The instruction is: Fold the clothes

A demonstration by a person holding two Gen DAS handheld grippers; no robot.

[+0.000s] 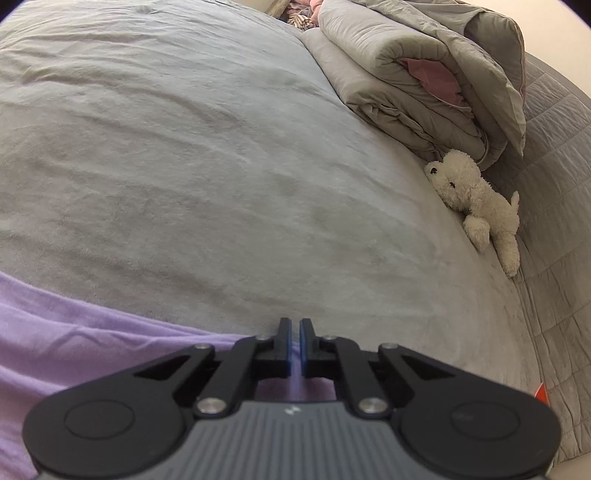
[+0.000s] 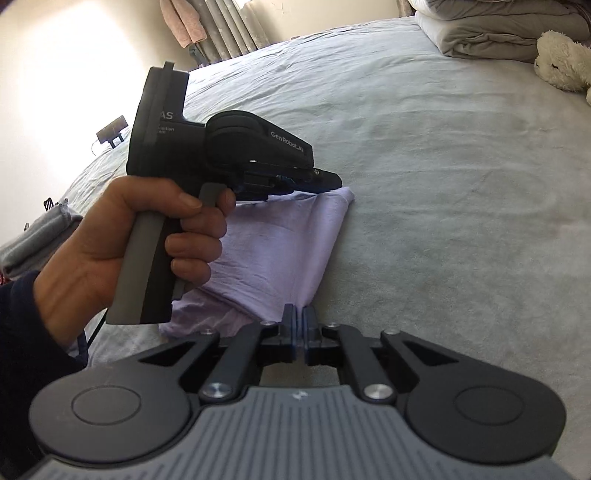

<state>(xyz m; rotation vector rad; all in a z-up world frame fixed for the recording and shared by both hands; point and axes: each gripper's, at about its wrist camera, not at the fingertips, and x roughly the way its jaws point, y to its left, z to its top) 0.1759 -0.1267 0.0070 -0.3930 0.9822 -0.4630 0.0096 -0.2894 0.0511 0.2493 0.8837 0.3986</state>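
A wide bed covered in a wrinkled pale grey sheet [image 1: 207, 155] fills most of both views. At its far end lies a thick grey folded duvet [image 1: 417, 74] with a strip of pink lining [image 1: 434, 77] showing between its layers — beside it, a quilted grey bedspread [image 1: 554, 192] runs along the edge. A fluffy white plush dog [image 1: 476, 199] lies on its side just below the duvet, touching the quilted edge. In the right wrist view, grey pleated curtains [image 2: 229, 26] hang past the bed, with a pink fuzzy garment [image 2: 186, 22] hanging beside them, and a folded grey cloth [image 2: 33, 240] sits at the left edge.
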